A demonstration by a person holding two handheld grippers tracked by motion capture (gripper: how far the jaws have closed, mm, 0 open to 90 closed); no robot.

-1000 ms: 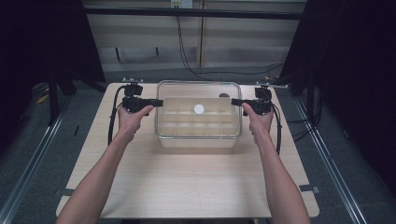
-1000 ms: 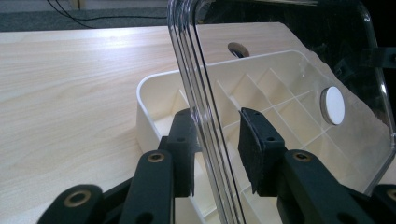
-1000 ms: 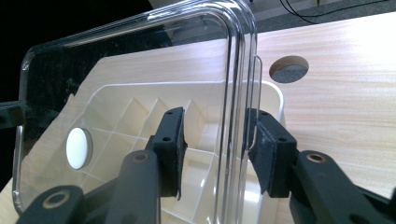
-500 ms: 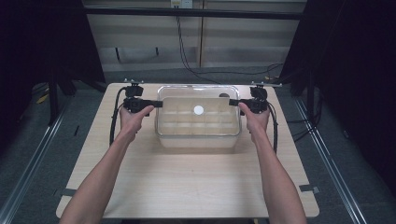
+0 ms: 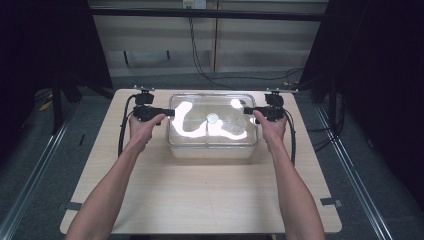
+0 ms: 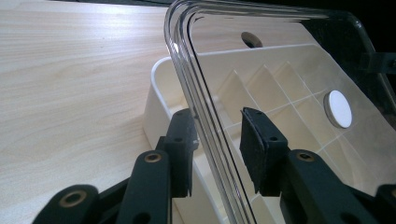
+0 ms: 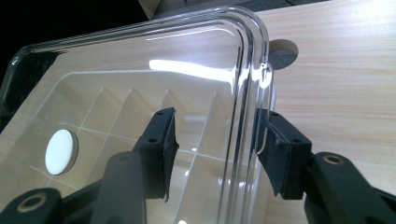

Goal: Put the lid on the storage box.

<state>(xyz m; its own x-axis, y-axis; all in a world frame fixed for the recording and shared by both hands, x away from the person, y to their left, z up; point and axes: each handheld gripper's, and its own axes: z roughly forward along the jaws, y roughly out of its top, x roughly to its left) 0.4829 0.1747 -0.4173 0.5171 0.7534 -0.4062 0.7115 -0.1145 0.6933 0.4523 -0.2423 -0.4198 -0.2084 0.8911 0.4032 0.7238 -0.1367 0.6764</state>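
Clear lid point(image 5: 212, 120), seemingly unlabelled, between both grippers' jaws

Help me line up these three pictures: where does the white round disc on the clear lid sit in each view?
High view: white disc at the middle of the clear lid.
Left gripper view: disc at right, beyond the right finger.
Right gripper view: disc at left, beside the left finger.
Shared landmark: the lid's rim.

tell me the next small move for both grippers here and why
Probably close both grippers on the clear lid's side rims. The left gripper and right gripper each straddle a lid edge with jaws apart, not pinching it. The lid sits tilted above the white divided box, so gripping should come before lifting.
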